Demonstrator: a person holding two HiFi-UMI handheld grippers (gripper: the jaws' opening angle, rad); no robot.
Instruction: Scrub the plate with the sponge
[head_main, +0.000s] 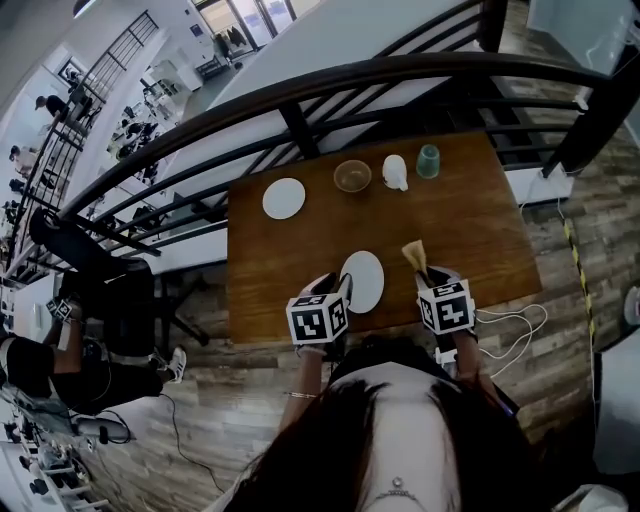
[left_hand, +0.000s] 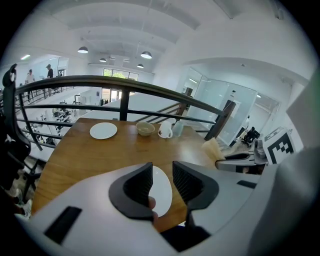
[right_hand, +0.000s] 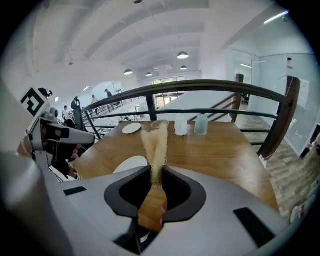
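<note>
**A:** Where do things stand for the scrub?

**B:** The plate (head_main: 363, 281) lies flat at the 6 o'clock edge of the table (head_main: 480, 230), nearest the person. The left gripper (left_hand: 162, 172) sits at the plate's 9 o'clock rim with its 2 jaws moderately apart. The plate shows between them, but the pads do not seem to press on it.

**A:** And the sponge?

**B:** The sponge (right_hand: 156, 142), a pale fibrous strip, is pinched in the right gripper (right_hand: 156, 175), whose jaws stand narrow around it. It points up and away at the plate's 3 o'clock, just beside the rim, and apparently is not on the plate yet.

**A:** What would make the stroke a good one?

**B:** The person should probably steady the rim on the left first, or the plate may slide on the smooth wood. Then the sponge's free end should tip down flat onto the plate and sweep from 3 o'clock toward 9 o'clock. Pressure should stay light, because the strip looks floppy and would likely fold under a hard push.
</note>
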